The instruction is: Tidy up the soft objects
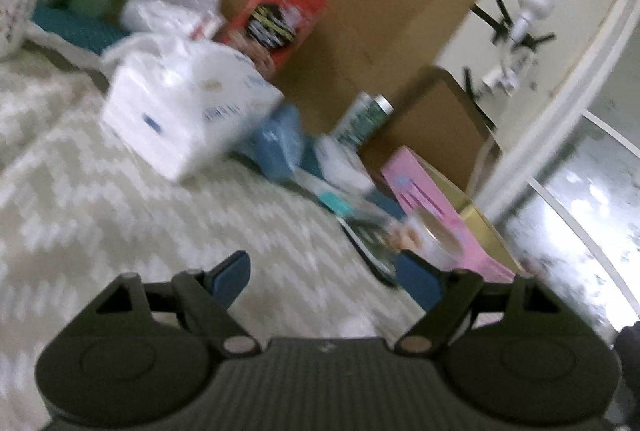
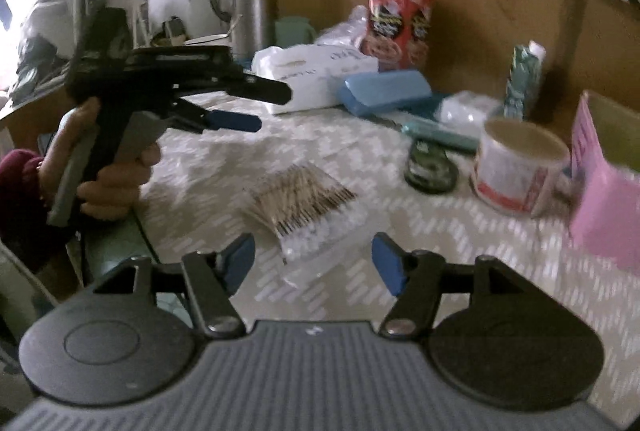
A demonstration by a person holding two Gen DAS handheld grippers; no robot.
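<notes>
While both grippers hover, cotton swabs (image 2: 304, 215) lie on the bench (image 2: 440, 251).
Right gripper (image 2: 314, 263) and left gripper (image 1: 326, 279): jaws open, empty.

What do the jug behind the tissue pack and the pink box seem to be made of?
Jug: probably brushed stainless steel, a dull grey sheen on its body, with a black, likely plastic, lid and handle. Pink box: apparently matte cardboard, with flat panels, sharp folded edges and a plain yellowish inside.

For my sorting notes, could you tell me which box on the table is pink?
The open-topped pink box at the far right; the biscuit box is red.
</notes>
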